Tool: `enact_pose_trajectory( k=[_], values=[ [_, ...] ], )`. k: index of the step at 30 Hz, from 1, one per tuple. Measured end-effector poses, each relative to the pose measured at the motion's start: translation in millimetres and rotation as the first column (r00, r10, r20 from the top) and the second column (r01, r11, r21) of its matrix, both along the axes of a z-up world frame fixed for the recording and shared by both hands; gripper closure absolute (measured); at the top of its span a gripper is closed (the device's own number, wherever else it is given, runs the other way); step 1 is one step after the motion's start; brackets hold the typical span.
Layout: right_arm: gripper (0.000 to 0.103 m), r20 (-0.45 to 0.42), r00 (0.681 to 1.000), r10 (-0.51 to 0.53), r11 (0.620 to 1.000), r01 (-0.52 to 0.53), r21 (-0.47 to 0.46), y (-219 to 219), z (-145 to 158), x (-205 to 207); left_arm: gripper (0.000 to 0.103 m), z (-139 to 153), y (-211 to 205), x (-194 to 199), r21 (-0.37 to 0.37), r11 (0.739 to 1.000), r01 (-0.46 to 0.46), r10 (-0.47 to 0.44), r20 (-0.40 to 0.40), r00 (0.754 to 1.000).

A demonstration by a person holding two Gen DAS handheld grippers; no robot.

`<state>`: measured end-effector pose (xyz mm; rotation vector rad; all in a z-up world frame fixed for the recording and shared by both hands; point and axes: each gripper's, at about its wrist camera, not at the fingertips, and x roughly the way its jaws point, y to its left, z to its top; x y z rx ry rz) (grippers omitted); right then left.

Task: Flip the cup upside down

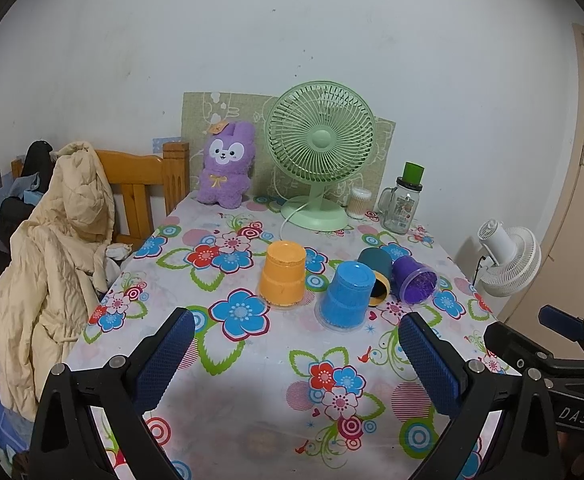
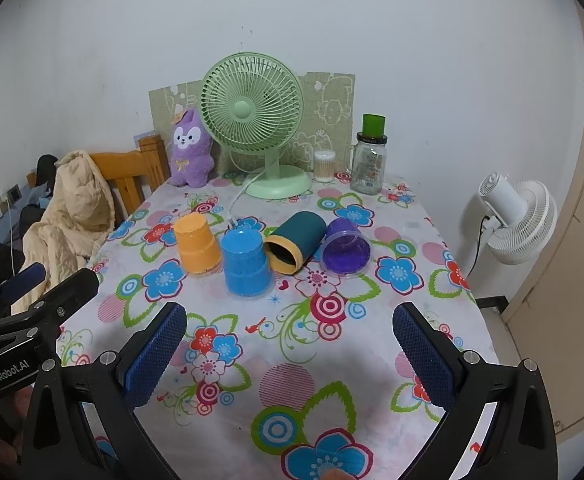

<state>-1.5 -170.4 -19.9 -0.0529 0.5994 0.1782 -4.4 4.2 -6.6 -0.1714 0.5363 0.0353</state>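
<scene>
Several cups sit mid-table on the floral cloth. An orange cup [image 1: 283, 273] [image 2: 197, 244] and a blue cup [image 1: 347, 298] [image 2: 247, 266] stand upside down. A dark teal cup with a yellow rim [image 1: 377, 274] [image 2: 296, 245] and a purple cup [image 1: 415, 279] [image 2: 346, 251] lie on their sides, mouths toward me. My left gripper [image 1: 296, 334] is open and empty, in front of the cups. My right gripper [image 2: 290, 326] is open and empty, also in front of them. Each gripper shows at the edge of the other's view.
A green desk fan [image 1: 320, 152] [image 2: 254, 116], a purple plush toy [image 1: 226, 164], a cotton-swab jar [image 2: 325, 166] and a glass mug jar with a green cup on top [image 2: 369, 160] stand at the back. A chair with a beige coat [image 1: 60, 248] stands left. A white fan [image 2: 516, 216] stands right.
</scene>
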Motion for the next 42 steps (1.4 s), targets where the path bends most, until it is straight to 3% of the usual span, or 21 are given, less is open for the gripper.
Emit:
enact_pose_trajectory(
  k=[21,42],
  values=[
    [0.000,-0.024,1.000,0.013,1.000,-0.013,0.002,2.9,-1.1,2.7,0.000,2.6,2.0,2.0,0.004,1.000,-0.002,0.002,-0.012,1.000],
    [0.000,-0.081,0.997,0.003,1.000,-0.005,-0.019,11.5,-16.0,39.6,0.000,-21.5,9.6,36.2,-0.011,1.000,0.008,-0.009,-0.072,0.997]
  ],
)
